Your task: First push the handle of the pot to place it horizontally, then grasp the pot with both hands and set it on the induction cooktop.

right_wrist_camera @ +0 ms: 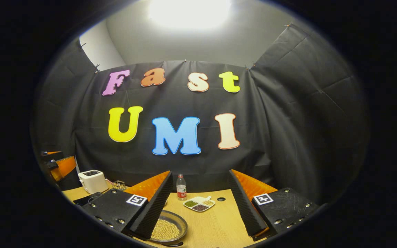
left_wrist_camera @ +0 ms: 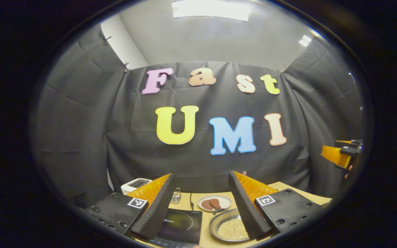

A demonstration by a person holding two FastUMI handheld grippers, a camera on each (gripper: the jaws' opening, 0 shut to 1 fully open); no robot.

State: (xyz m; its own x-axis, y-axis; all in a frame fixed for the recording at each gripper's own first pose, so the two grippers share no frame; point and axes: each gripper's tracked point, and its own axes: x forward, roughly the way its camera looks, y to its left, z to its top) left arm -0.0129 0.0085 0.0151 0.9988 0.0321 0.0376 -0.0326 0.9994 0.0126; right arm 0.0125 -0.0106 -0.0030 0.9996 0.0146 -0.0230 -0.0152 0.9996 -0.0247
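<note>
The pot (left_wrist_camera: 231,225) is a shallow metal pan holding pale beans, on the wooden table just right of the black induction cooktop (left_wrist_camera: 181,227). Its dark handle (left_wrist_camera: 219,210) points toward the far side. My left gripper (left_wrist_camera: 201,175) hangs open above the cooktop and pot, with nothing between its fingers. In the right gripper view the pot (right_wrist_camera: 167,227) lies at lower left, partly behind one finger. My right gripper (right_wrist_camera: 200,174) is open and holds nothing, above the bare table to the pot's right. Each gripper shows at the edge of the other's view: the right gripper (left_wrist_camera: 339,153) and the left gripper (right_wrist_camera: 59,165).
A white plate with brown food (left_wrist_camera: 214,203) sits behind the pot, with a small glass jar (left_wrist_camera: 175,195) and a white toaster (left_wrist_camera: 135,185) behind the cooktop. A bottle (right_wrist_camera: 181,187) and a divided dish of beans (right_wrist_camera: 200,203) stand near the back wall.
</note>
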